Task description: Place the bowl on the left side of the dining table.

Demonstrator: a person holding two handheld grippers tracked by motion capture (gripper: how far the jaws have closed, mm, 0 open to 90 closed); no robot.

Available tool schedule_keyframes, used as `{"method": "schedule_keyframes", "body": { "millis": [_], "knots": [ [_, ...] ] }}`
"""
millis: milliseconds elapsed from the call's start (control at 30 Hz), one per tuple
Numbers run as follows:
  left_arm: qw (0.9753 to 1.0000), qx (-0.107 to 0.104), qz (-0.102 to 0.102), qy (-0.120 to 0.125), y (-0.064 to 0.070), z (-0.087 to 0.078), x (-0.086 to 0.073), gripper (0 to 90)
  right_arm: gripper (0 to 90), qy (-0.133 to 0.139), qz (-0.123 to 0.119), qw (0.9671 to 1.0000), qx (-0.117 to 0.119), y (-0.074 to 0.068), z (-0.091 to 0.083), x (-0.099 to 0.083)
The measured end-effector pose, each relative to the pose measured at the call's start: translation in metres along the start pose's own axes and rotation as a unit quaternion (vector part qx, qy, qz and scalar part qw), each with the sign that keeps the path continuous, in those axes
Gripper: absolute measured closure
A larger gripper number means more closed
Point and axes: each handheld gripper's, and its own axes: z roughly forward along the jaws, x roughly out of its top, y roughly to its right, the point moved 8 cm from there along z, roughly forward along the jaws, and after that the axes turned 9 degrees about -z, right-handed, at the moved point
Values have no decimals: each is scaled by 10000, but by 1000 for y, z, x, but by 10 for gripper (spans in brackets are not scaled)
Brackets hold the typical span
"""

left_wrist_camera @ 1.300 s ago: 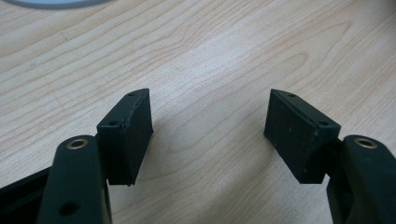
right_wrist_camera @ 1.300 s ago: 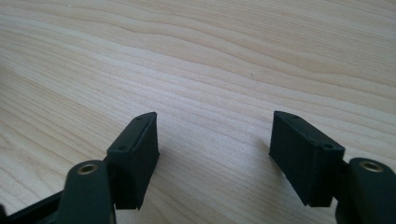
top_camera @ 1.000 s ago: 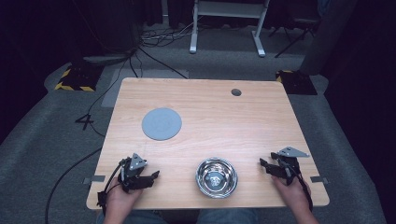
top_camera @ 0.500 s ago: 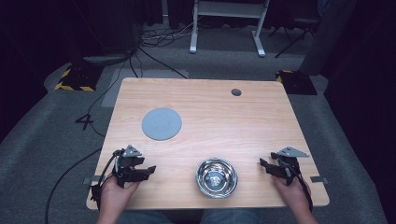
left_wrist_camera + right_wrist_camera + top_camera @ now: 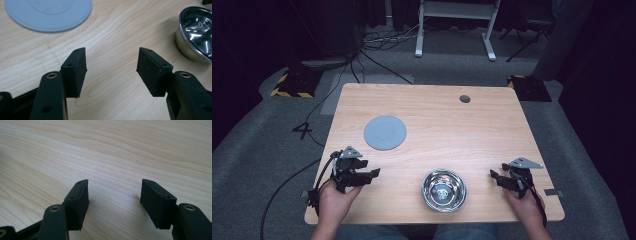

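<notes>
**Left gripper lifted and turned toward bowl; right gripper unchanged**

Since the earlier frames, left gripper (image 5: 373,173) has risen off the near left edge and swung its jaws toward the bowl; right gripper (image 5: 495,178) holds its place.

Grippers: two, one per hand.
- Left gripper: jaws wide apart, nothing between them, bare wood beneath.
- Right gripper: jaws equally wide apart, holding nothing, low over the table (image 5: 492,125).

Steel bowl (image 5: 443,189): one, upright, ahead and to the right of the left gripper's jaws, near but apart; between the two grippers.

Grey disc (image 5: 385,132): one, flat, ahead and to the left of the left gripper.

Table hole (image 5: 465,99): one, far side.
</notes>
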Motion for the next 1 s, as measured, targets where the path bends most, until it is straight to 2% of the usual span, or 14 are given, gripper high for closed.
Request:
{"method": "schedule_keyframes", "body": {
  "millis": [200,400,433,867,933,1000],
  "knots": [
    [9996,-50,284,-41,12,2,14,434,400,1,1,10000,1,0,0,0],
    [9994,-132,321,66,21,4,24,433,399,1,-3,10000,0,0,0,0],
    [9991,-235,337,96,25,5,27,433,398,4,11,10000,2,0,0,0],
    [9969,-484,615,30,50,18,39,440,394,-3,23,10000,-2,-1,0,0],
    [9966,-446,686,29,51,19,40,436,394,-4,23,10000,-2,-1,0,0],
    [9961,-537,707,-3,60,24,44,436,393,-5,23,10000,-1,-1,0,0]
  ]
}}
